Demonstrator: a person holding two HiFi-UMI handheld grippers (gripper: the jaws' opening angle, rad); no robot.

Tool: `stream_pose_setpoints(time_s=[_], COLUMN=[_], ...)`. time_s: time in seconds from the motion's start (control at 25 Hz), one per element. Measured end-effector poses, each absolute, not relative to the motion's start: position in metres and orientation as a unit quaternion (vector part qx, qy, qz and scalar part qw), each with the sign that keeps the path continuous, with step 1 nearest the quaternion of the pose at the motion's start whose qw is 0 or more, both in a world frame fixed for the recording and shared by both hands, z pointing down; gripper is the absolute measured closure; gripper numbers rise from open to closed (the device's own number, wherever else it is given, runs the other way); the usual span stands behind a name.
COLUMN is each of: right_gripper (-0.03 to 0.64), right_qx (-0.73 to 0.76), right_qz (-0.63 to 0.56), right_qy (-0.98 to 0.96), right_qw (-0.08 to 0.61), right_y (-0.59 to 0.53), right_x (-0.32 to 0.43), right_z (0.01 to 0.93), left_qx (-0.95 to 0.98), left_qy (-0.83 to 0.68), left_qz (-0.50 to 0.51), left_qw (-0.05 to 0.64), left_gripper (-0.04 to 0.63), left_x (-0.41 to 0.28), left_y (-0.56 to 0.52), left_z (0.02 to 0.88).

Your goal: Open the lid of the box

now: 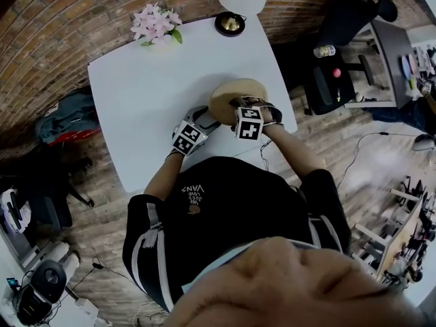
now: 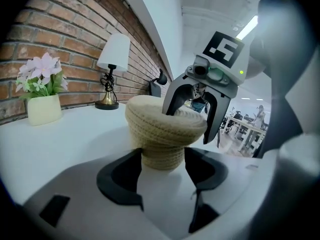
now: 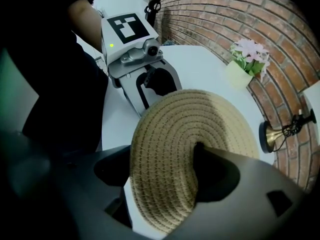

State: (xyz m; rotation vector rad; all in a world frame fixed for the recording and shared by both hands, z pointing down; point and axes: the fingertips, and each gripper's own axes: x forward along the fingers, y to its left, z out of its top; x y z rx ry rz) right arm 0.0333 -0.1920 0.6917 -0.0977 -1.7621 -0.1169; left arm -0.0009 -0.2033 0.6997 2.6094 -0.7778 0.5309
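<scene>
A woven straw box stands near the front edge of the white table [image 1: 150, 94]. Its round lid [image 1: 234, 95] is wider than the base. In the left gripper view the base [image 2: 161, 156] sits squeezed between my left gripper [image 2: 161, 160] jaws, with the lid [image 2: 162, 120] on top. My right gripper [image 3: 161, 159] is shut on the lid [image 3: 190, 134], one jaw at its rim and one on its top face. In the head view the left gripper [image 1: 192, 135] is at the box's left and the right gripper [image 1: 248, 118] above it.
A pot of pink flowers [image 1: 155, 26] and a brass lamp [image 1: 230, 23] stand at the table's far edge by the brick wall. An office chair [image 1: 340, 53] stands to the right, and a backpack [image 1: 65, 118] lies on the floor to the left.
</scene>
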Motion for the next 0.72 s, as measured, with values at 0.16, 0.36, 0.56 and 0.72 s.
stream_pose_setpoints(time_s=[0.16, 0.36, 0.56, 0.72], right_gripper=[0.279, 0.281, 0.281, 0.281], right_qx=[-0.032, -0.019, 0.001, 0.028], right_qz=[-0.062, -0.071, -0.056, -0.030], right_qy=[-0.775, -0.780, -0.798, -0.820], right_qw=[0.628, 0.621, 0.600, 0.571], right_y=[-0.192, -0.192, -0.194, -0.202], right_x=[0.034, 0.034, 0.033, 0.029], right_z=[0.690, 0.685, 0.674, 0.660], left_qx=[0.921, 0.917, 0.916, 0.914], left_qy=[-0.286, -0.296, -0.298, -0.299], left_qz=[0.192, 0.192, 0.193, 0.195], left_qw=[0.182, 0.186, 0.187, 0.192], left_gripper=[0.347, 0.367, 0.367, 0.367], left_x=[-0.002, -0.005, -0.005, -0.004], left_y=[-0.205, -0.208, -0.208, -0.207], left_z=[0.701, 0.702, 0.703, 0.703])
